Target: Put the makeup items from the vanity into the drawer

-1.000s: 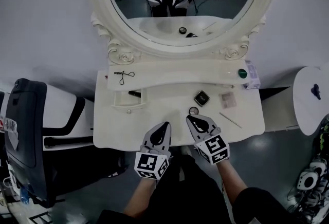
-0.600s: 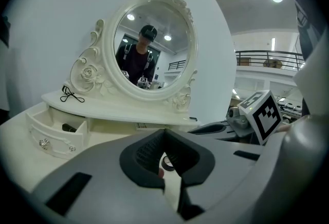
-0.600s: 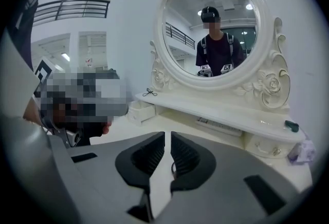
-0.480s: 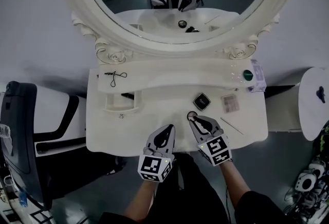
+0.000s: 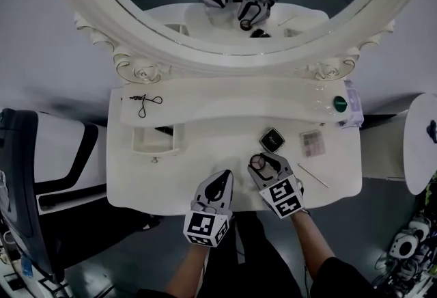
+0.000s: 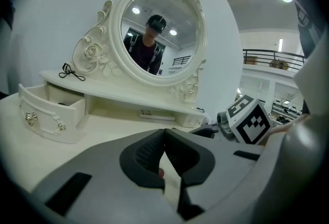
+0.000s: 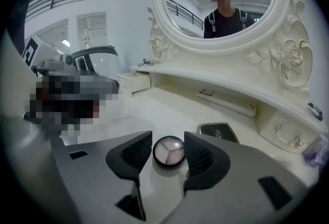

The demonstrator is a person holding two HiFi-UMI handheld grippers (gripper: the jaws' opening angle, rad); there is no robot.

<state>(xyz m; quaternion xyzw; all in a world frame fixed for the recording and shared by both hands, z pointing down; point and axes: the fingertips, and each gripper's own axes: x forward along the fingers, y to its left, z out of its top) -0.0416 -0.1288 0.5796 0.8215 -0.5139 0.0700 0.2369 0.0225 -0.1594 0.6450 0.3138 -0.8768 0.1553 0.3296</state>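
- Far left on the table (image 5: 205, 153), the small drawer (image 5: 156, 141) stands pulled open.
- Left gripper (image 5: 220, 182): jaws pressed together, nothing in them, near the front edge.
- Right gripper (image 5: 265, 165): jaws opening, round compact (image 7: 168, 151) lies flat between them, pads not on it.
- Compact looks light, rigid, smooth, so probably slippery; pinch across its rim on opposite sides.
- Further right: square compact (image 5: 272, 139), palette (image 5: 313, 142), thin stick (image 5: 313, 175) on the table.

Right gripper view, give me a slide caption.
Right claw opening around a round black three-shade makeup compact on the white vanity top.
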